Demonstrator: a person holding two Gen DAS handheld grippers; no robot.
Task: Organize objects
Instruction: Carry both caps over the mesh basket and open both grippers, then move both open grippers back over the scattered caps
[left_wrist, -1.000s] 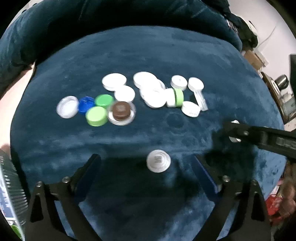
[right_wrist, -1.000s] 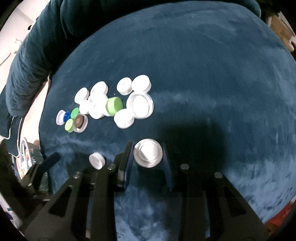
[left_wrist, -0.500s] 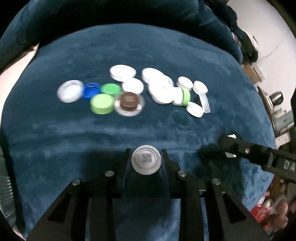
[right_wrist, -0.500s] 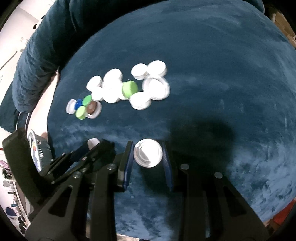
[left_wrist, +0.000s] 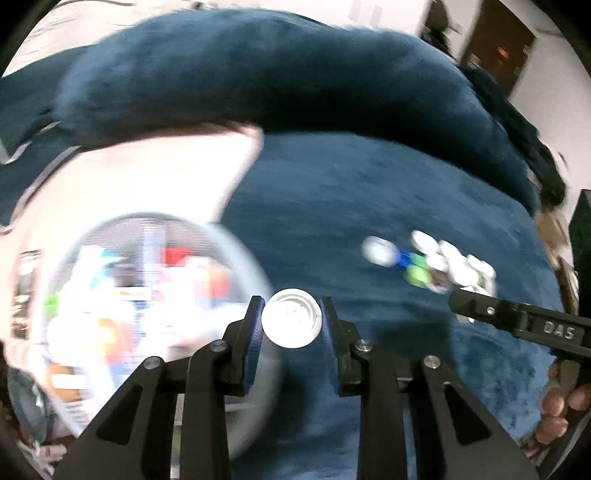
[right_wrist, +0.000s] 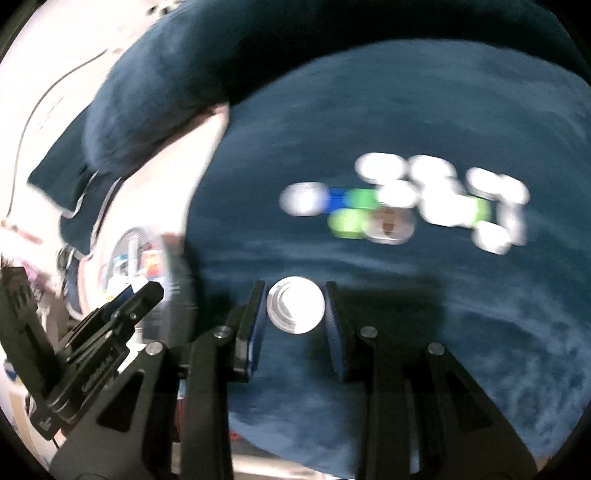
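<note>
Your left tongs (left_wrist: 291, 323) just clamped the white cap (left_wrist: 291, 322); your right tongs (right_wrist: 295, 310) grip the silver lid (right_wrist: 295, 309). Both now swing toward the clear bin (left_wrist: 122, 295) left of them, ready for dropping.

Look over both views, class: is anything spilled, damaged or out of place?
Nothing stands out. Each of the tongs holds one white cap squarely, left and right. The remaining caps lie clustered on the blue blanket. Blur hides finer detail.

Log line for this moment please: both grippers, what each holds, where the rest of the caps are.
left gripper: shut on round white plastic cap | right gripper: shut on round silvery lid | remaining caps: clustered on blue plush surface
</note>
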